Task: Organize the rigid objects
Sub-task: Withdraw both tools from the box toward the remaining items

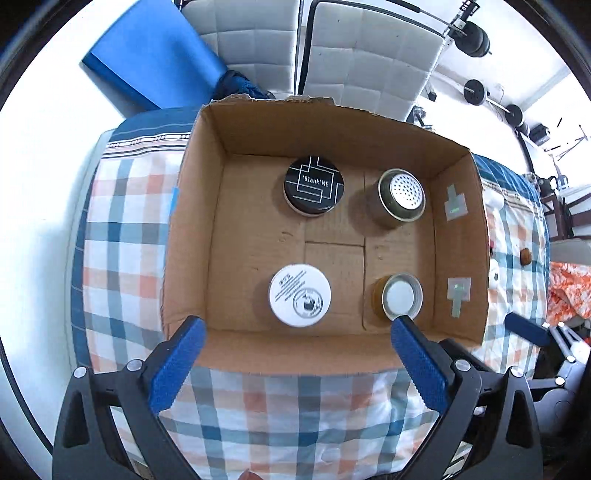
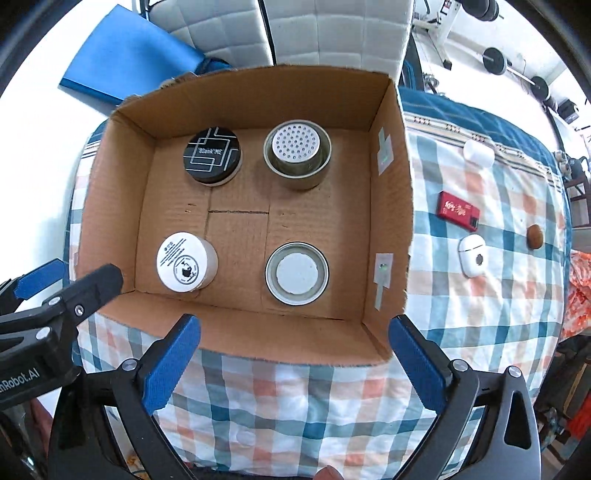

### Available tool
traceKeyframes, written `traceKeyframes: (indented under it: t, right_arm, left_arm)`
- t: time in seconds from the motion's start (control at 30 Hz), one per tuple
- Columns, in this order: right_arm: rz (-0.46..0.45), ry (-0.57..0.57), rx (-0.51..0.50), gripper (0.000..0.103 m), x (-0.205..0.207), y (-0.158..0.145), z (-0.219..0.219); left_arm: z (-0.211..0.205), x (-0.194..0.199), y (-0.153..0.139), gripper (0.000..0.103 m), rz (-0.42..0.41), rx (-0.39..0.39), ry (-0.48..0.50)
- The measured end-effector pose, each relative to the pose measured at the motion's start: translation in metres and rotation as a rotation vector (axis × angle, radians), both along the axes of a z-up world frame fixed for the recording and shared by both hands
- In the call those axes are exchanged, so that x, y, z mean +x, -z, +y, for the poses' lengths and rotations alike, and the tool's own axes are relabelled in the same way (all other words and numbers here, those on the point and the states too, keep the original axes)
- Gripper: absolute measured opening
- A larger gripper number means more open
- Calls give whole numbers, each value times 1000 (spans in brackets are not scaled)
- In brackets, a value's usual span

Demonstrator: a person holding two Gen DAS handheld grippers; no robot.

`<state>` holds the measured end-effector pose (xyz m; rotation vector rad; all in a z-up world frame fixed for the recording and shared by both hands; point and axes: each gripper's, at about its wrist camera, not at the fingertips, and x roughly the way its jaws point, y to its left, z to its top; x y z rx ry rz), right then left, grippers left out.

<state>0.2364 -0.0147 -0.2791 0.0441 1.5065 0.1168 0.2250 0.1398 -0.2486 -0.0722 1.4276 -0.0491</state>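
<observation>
An open cardboard box (image 1: 461,240) (image 2: 389,206) lies on a checked cloth and holds four round containers in two rows. At the back stand a black-lidded tin (image 1: 314,184) (image 2: 212,155) and a jar with a perforated lid (image 1: 402,197) (image 2: 297,153). At the front stand a white-lidded jar (image 1: 299,299) (image 2: 183,262) and a metal-rimmed jar with a white cap (image 1: 400,297) (image 2: 296,273). My left gripper (image 1: 297,326) hangs open above the box's near edge, nothing between its blue pads. My right gripper (image 2: 293,323) is open and empty above the same edge.
On the checked cloth (image 2: 461,314) right of the box lie a red packet (image 2: 458,212), a white earbud case (image 2: 472,256), a brown round piece (image 2: 535,236) and a white item (image 2: 479,151). Behind are a blue mat (image 2: 125,55) and white padded chairs (image 2: 332,29).
</observation>
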Motion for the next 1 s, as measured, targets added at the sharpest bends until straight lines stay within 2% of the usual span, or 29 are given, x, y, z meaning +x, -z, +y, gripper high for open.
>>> traceKeyframes:
  t: [0.37, 0.6, 0.8, 1.0]
  right_arm:
    - [-78, -40, 43, 103, -27, -38, -8]
    - [-99, 2, 56, 103, -29, -51, -43]
    - [-98, 107, 35, 103, -28, -53, -120]
    - [-76, 269, -33, 103, -27, -41, -233]
  left_arm:
    - [-8, -27, -42, 103, -86, 17, -1]
    - [-44, -27, -65, 103, -150, 20, 36]
    - [-122, -10, -72, 103, -176, 3, 146]
    - [-211, 16, -55, 103, -147, -42, 216]
